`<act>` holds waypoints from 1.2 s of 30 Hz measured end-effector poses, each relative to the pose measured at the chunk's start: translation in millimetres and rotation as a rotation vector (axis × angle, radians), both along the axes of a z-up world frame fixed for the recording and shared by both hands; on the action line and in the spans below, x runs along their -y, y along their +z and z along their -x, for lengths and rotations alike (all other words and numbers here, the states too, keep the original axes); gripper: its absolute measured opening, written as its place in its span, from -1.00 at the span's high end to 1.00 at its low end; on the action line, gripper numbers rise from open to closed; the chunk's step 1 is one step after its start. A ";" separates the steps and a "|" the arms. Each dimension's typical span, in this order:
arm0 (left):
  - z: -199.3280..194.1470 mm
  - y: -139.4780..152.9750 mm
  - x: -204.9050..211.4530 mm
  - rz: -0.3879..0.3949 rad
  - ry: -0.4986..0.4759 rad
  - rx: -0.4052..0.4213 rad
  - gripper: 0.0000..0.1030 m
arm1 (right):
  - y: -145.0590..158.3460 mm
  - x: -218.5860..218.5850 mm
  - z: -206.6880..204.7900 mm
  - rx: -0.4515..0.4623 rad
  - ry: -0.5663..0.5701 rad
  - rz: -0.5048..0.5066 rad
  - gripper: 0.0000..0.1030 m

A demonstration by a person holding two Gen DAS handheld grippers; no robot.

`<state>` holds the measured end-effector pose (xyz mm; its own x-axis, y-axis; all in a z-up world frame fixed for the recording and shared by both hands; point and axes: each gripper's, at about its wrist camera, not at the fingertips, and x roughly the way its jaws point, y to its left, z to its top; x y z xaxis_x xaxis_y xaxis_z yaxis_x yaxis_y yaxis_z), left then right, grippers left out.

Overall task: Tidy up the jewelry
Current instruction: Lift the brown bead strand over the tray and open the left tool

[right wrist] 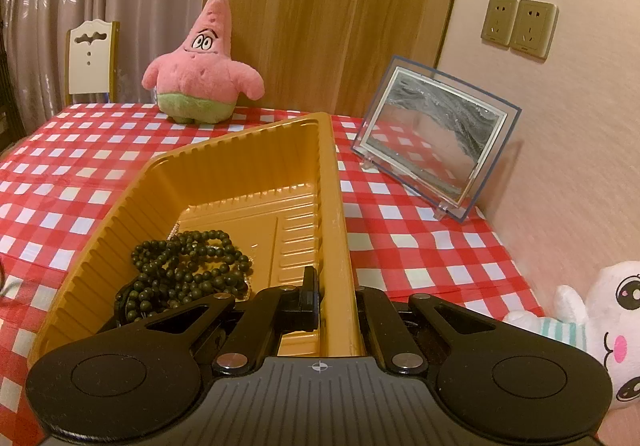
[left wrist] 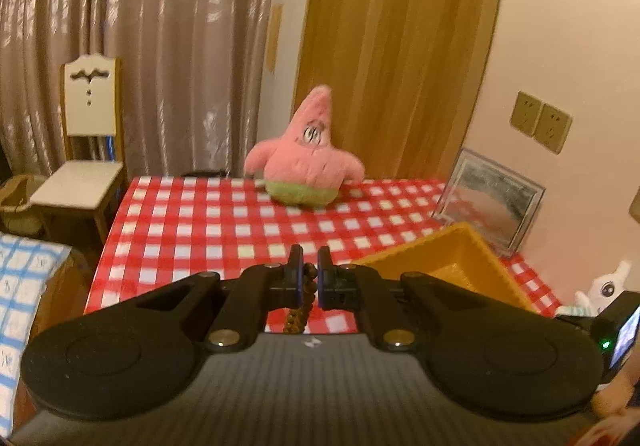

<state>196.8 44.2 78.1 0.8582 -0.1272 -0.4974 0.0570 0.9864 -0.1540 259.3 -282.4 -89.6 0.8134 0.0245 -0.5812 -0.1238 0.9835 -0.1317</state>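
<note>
Left gripper: the left gripper is clamped on a brown bead strand, which hangs between the fingers above the red-and-white checked tablecloth.
Right gripper: the right gripper pinches the near right wall of the yellow plastic tray; one finger sits inside the tray, the other outside.
Jewelry in tray: a pile of dark green bead necklaces lies in the tray's near left corner, with a pale chain partly buried beneath it.
Only in the right wrist view: the tray's floor and its contents; the left wrist view catches just one corner of the tray, at right past the gripper.
Only in the left wrist view: the held strand, and a blue-checked cloth at the left edge.
Hard to make out: the left wrist view is blurred; the strand's lower end drops behind the gripper body, so its length cannot be told.
Surroundings: a pink starfish plush stands at the table's far edge, a framed sand picture leans by the wall at right, a white plush toy lies at the near right, and a white chair stands by the curtain.
</note>
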 end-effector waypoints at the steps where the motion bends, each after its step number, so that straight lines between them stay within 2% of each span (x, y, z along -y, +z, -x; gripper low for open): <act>1: 0.7 4.7 1.3 0.001 -0.006 0.010 0.90 | 0.1 0.0 -0.4 -0.001 0.000 -0.001 0.94; 11: -7.1 39.4 28.1 -0.003 -0.113 0.090 0.90 | 0.1 -1.1 -0.3 0.001 0.004 -0.007 0.94; 22: -24.3 50.9 76.0 0.056 -0.273 0.124 0.90 | -0.1 -0.6 -1.0 0.002 0.003 -0.011 0.94; 29: -45.4 31.7 114.7 0.095 -0.367 0.095 0.90 | 1.2 -1.2 -1.2 0.007 0.005 -0.017 0.94; 36: -67.2 -17.6 139.0 0.116 -0.404 -0.033 0.90 | 1.8 -1.3 0.4 0.009 0.008 -0.020 0.94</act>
<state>264.0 -94.8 60.6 0.7113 -0.5072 -0.4867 0.4291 0.8617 -0.2708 258.9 -281.0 -87.7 0.8186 0.0427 -0.5728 -0.1306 0.9850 -0.1132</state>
